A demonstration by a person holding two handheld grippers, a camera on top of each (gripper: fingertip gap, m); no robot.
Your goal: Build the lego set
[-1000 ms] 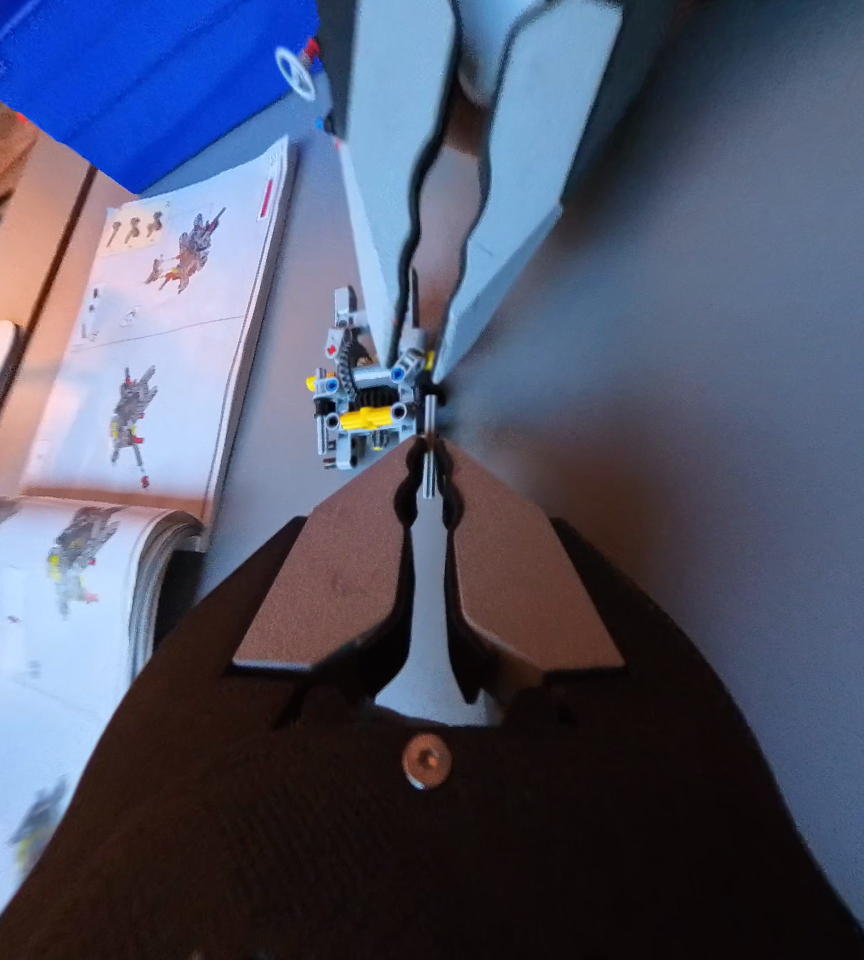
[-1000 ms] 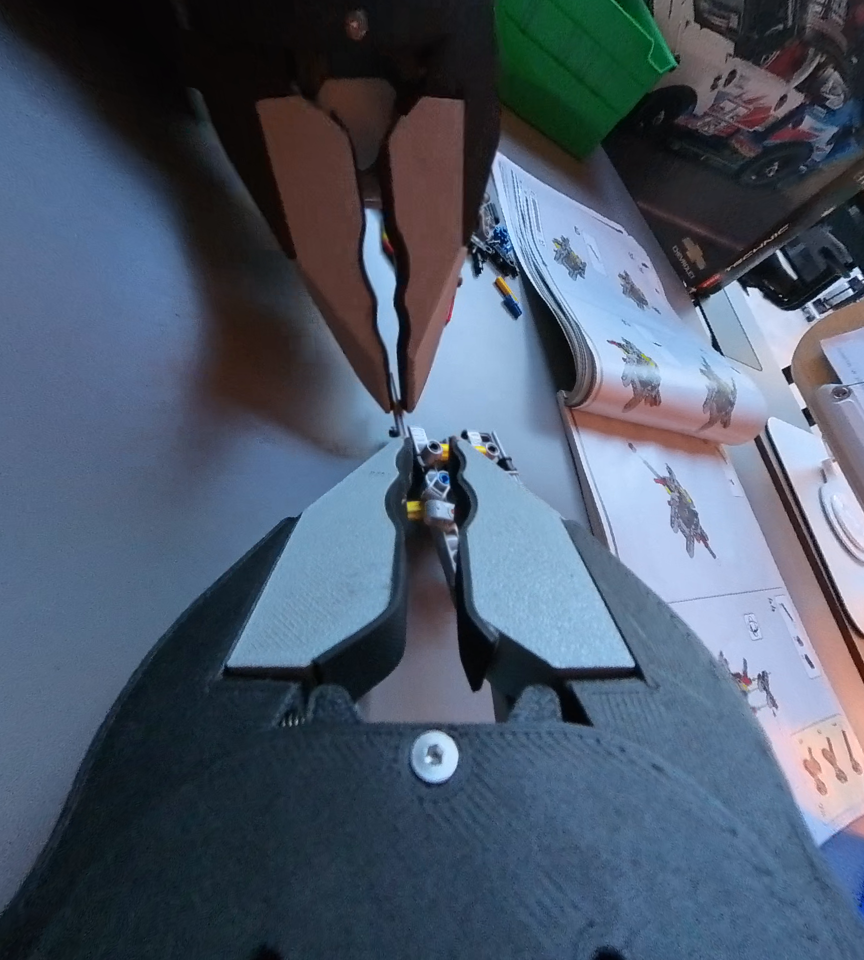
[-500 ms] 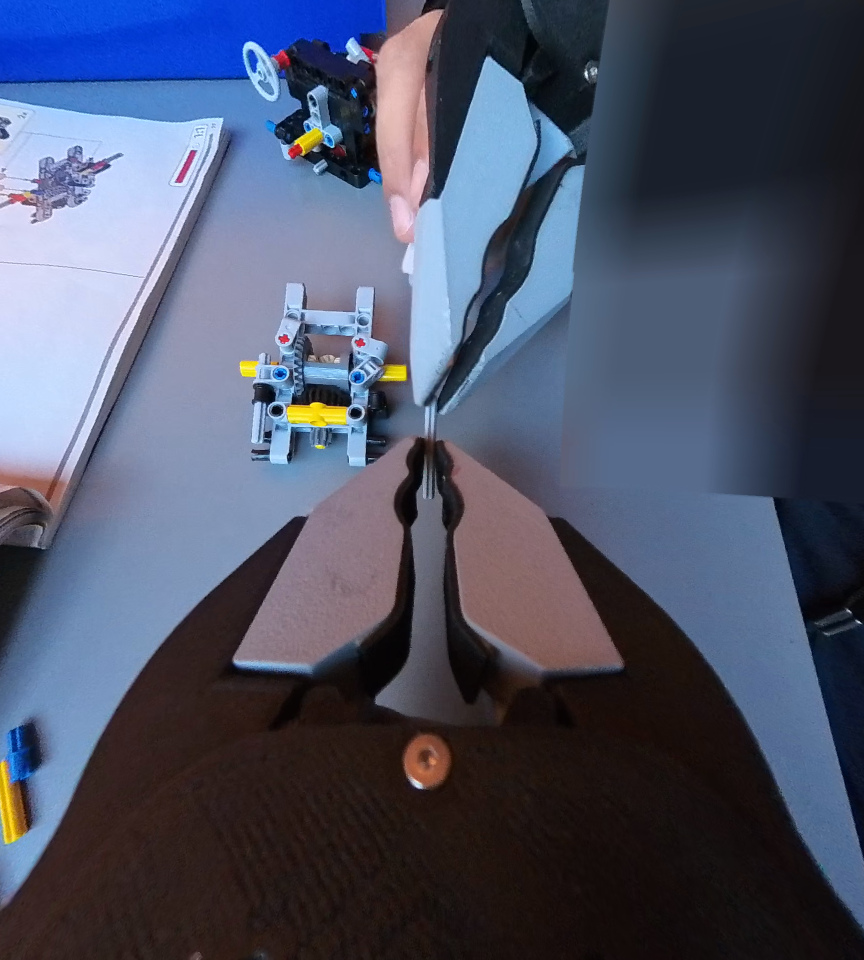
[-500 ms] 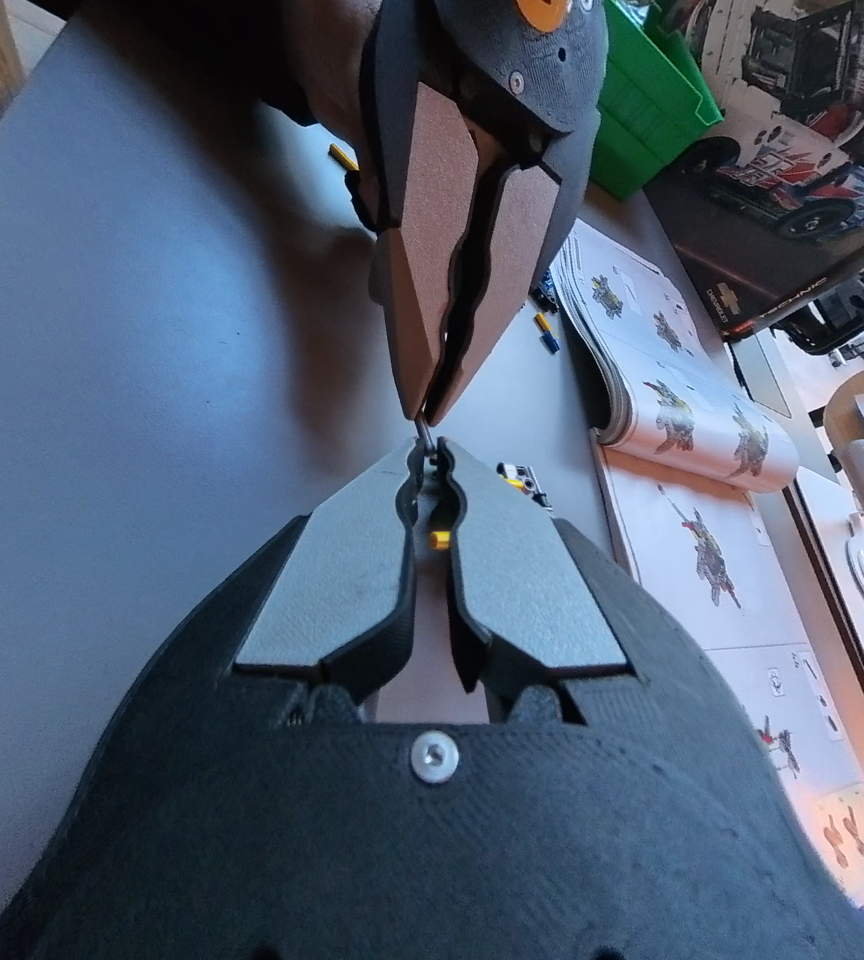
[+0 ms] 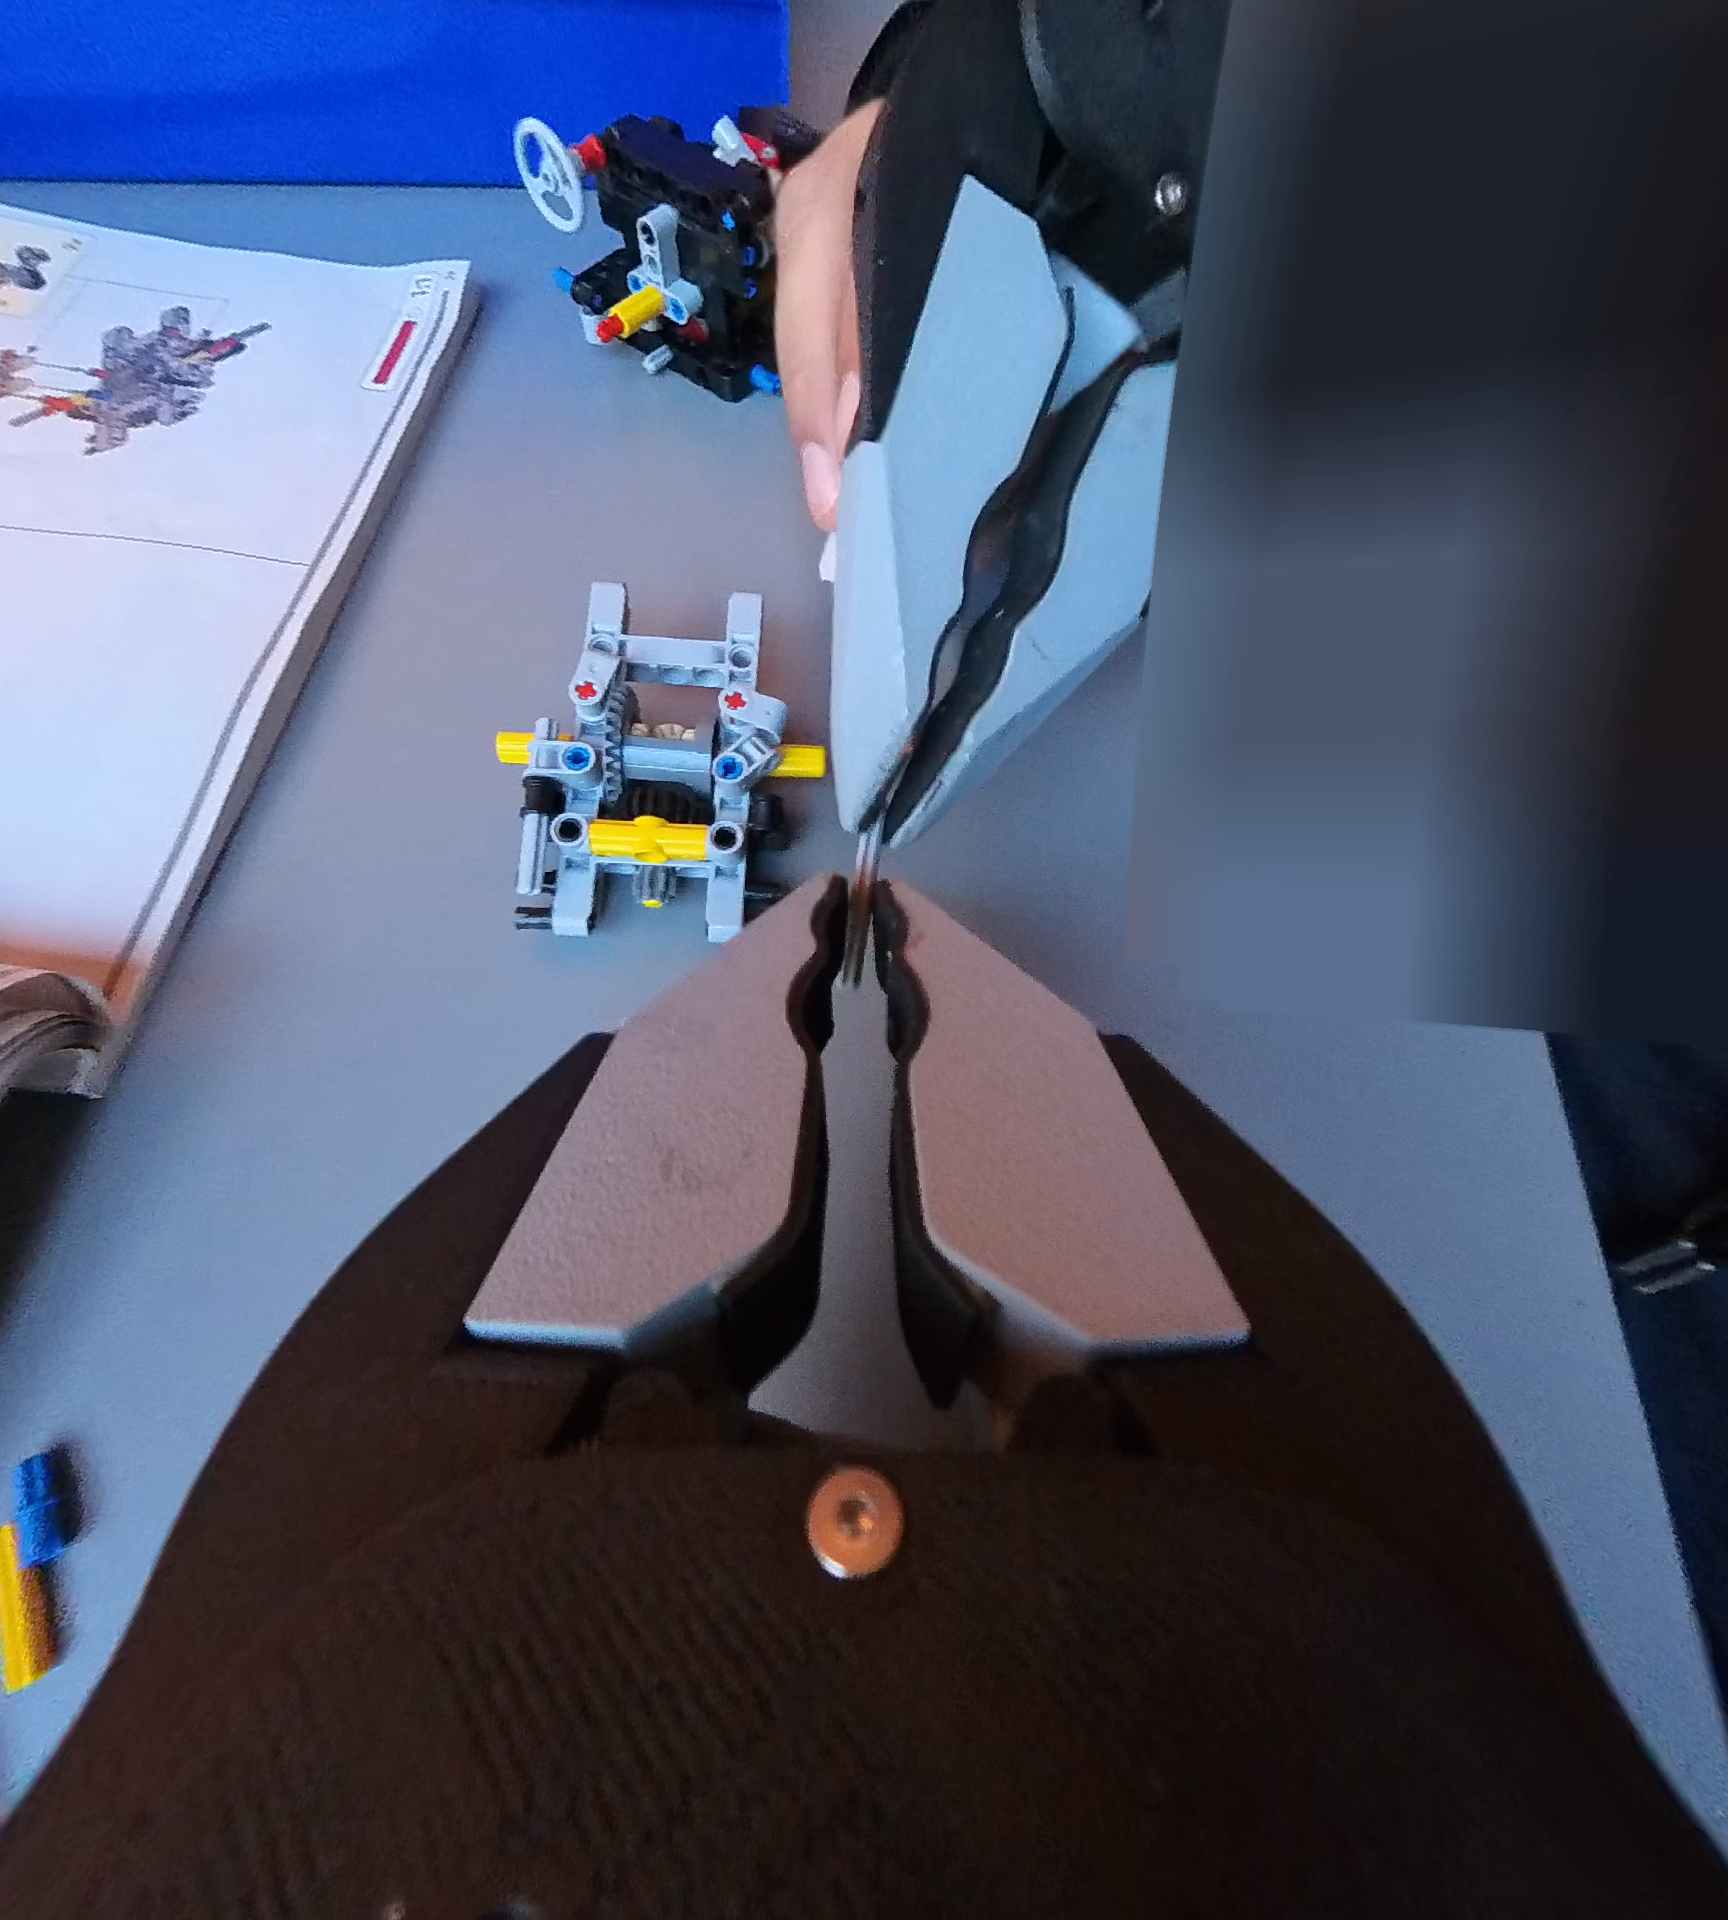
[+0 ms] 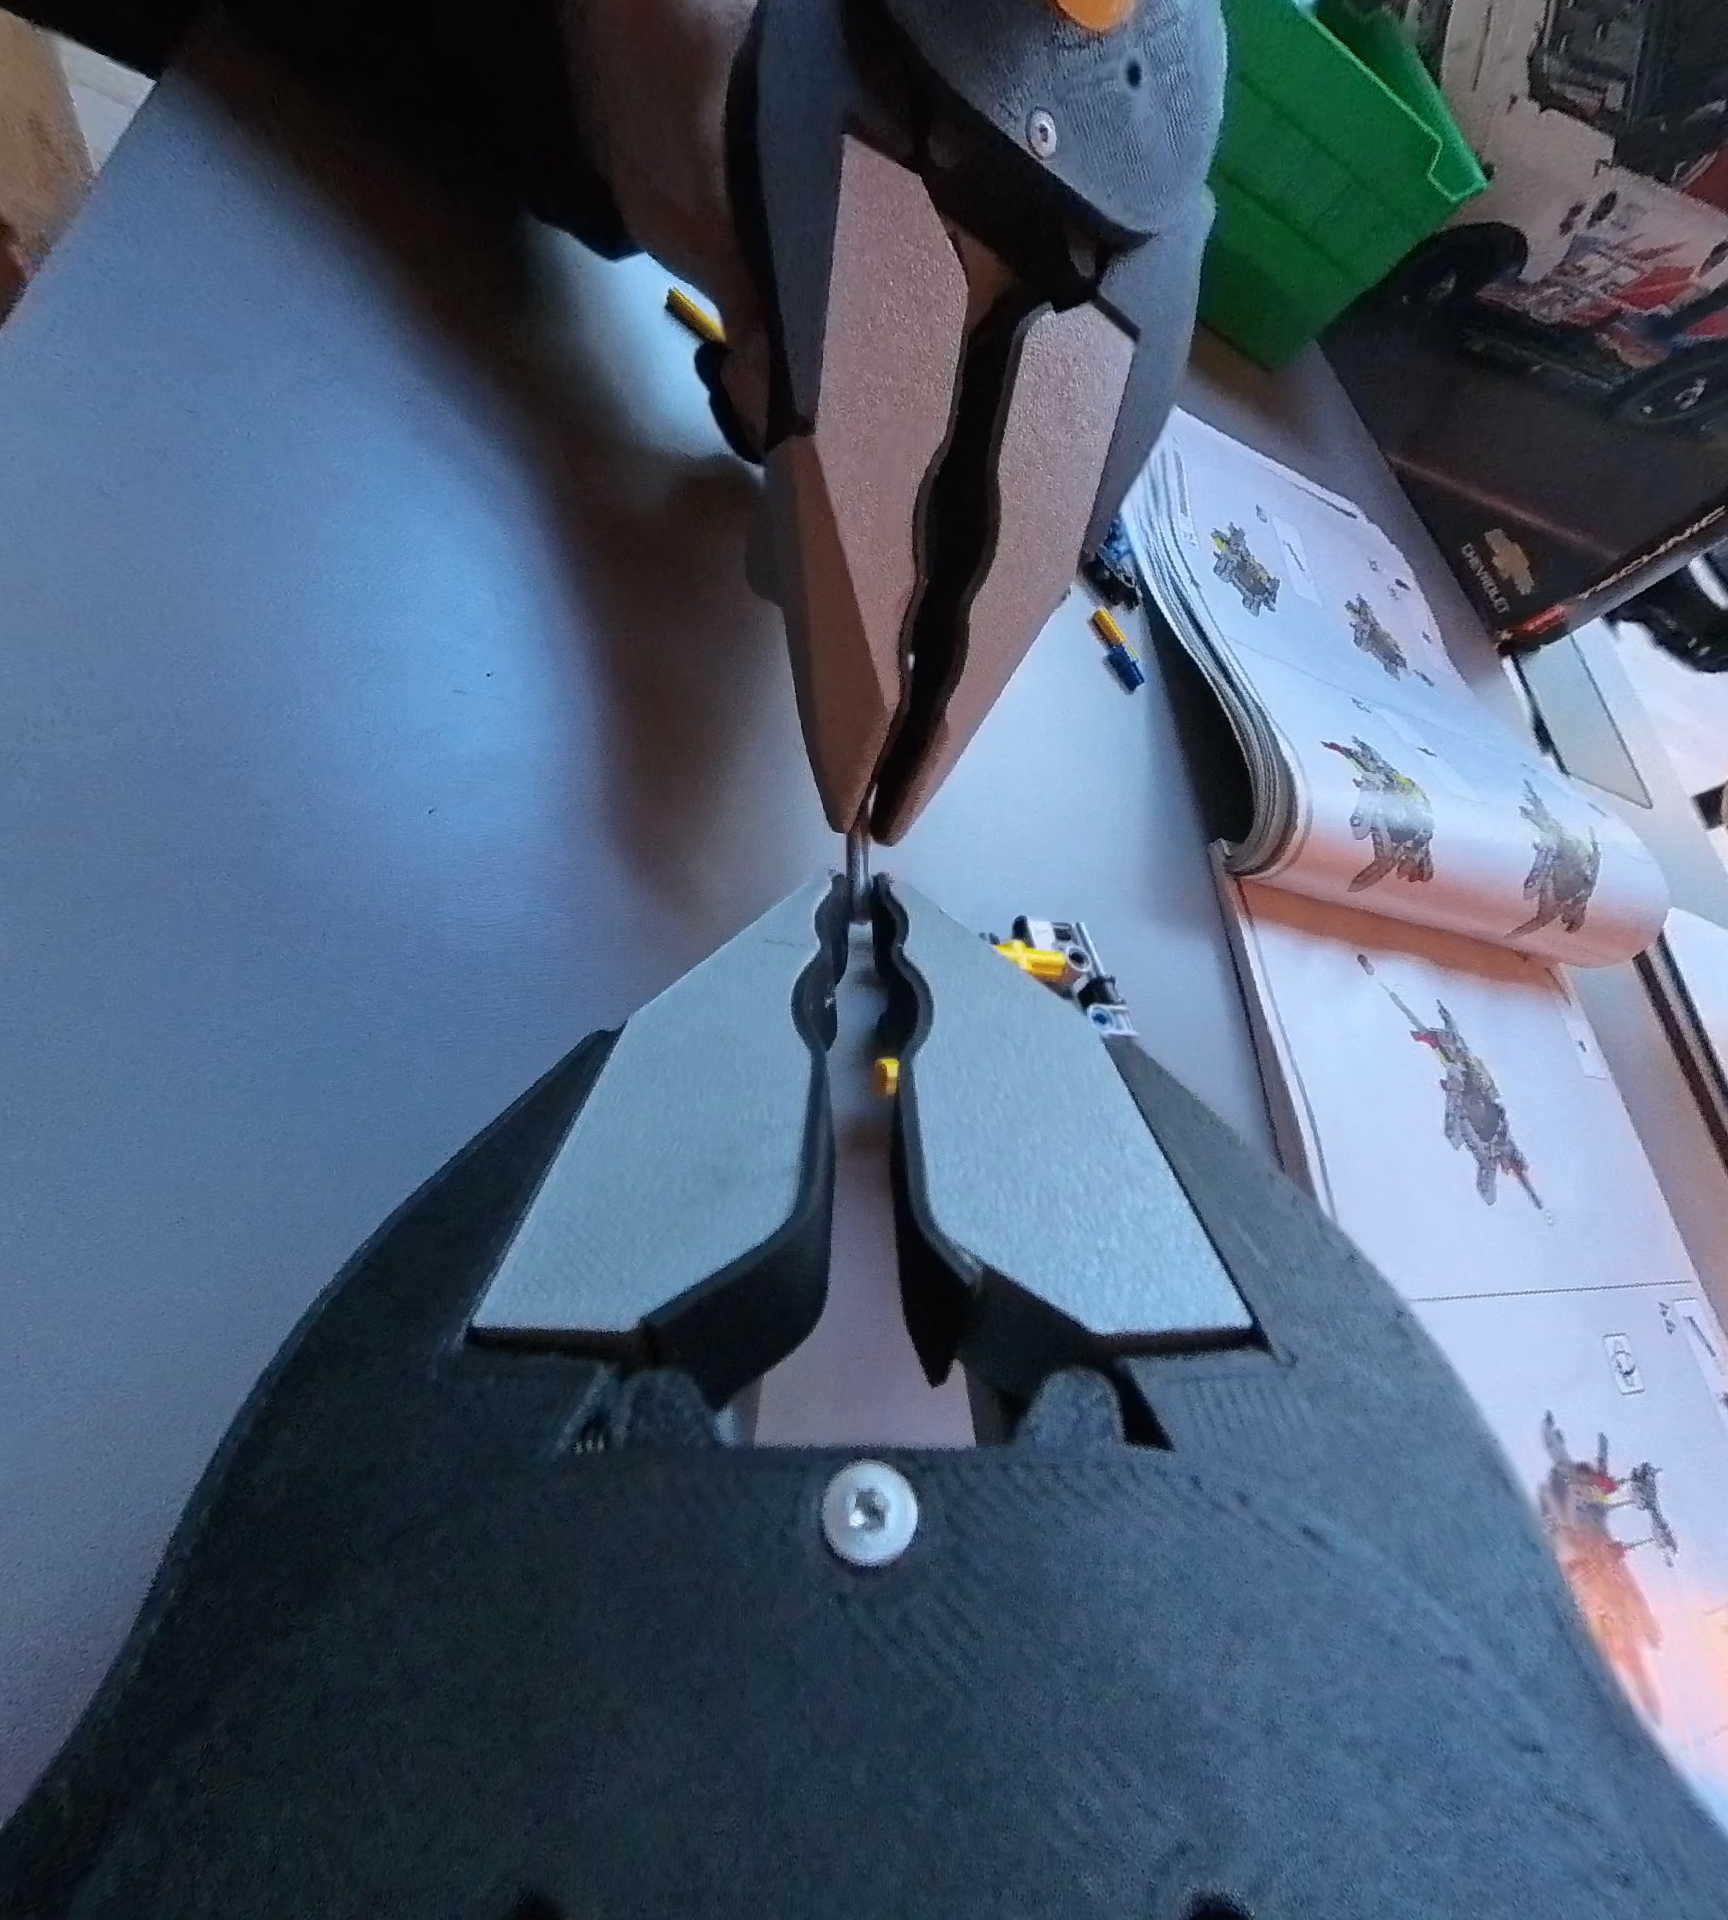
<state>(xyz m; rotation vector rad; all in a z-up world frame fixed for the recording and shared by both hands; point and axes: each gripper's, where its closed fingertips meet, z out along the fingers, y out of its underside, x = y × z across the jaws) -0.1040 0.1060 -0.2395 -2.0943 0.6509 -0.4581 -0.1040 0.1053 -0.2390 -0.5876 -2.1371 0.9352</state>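
A thin grey rod (image 5: pixel 860 904) spans the gap between my two grippers above the grey table (image 5: pixel 372 935). My left gripper (image 5: pixel 858 920), with brown pads, is shut on its near end. My right gripper (image 6: pixel 855 906), with grey pads, is shut on the other end (image 6: pixel 854 860). Each gripper shows tip to tip in the other's view: the right one (image 5: pixel 881 821) and the left one (image 6: pixel 865 821). A grey brick assembly with yellow axles (image 5: pixel 647 769) lies on the table just left of the tips; a corner of it shows in the right wrist view (image 6: pixel 1057 961).
A black brick assembly with a white wheel (image 5: pixel 673 270) stands farther back. An open instruction booklet (image 5: pixel 164 520) (image 6: pixel 1411 831) lies beside it. A blue bin (image 5: pixel 320 83), a green bin (image 6: pixel 1327 177) and a printed box (image 6: pixel 1618 260) line the table's far side. Loose yellow and blue pieces (image 5: pixel 24 1558) lie near. My two grippers' fingertips are within a few centimetres of each other.
A second ago my right gripper held the grey assembly at the rod's tip. It let the assembly go onto the table and shut on the rod's end. Little has moved since half a second ago.
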